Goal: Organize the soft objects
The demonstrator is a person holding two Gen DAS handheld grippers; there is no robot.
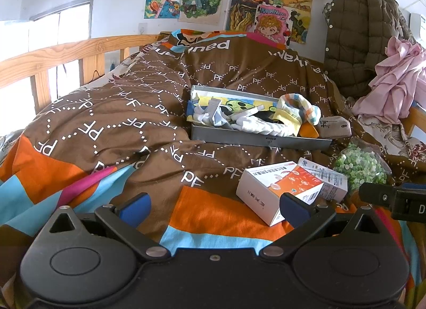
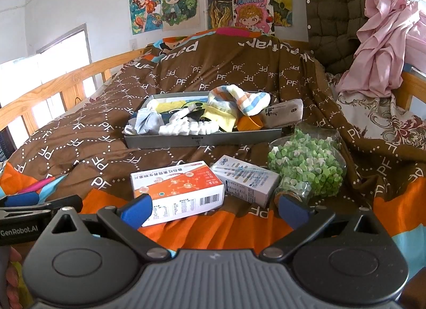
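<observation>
A grey tray (image 1: 255,140) (image 2: 202,140) lies on the brown quilt, piled with socks: a white knitted one (image 1: 262,126) (image 2: 193,128), a yellow and striped bundle (image 1: 295,112) (image 2: 234,106), an orange one (image 2: 249,122) and a grey sock (image 1: 334,124) (image 2: 283,113) hanging over its right end. My left gripper (image 1: 214,206) is open above the orange patch of quilt, near side of the tray. My right gripper (image 2: 215,209) is also open, low over the orange-and-white box (image 2: 177,190). Neither holds anything.
Two cartons (image 1: 277,189) (image 2: 246,180) and a glass jar of green paper stars (image 1: 358,168) (image 2: 306,165) lie in front of the tray. A pink garment (image 2: 378,50) and olive quilted jacket (image 1: 359,37) hang at right. A wooden rail (image 1: 53,58) bounds the bed's left side.
</observation>
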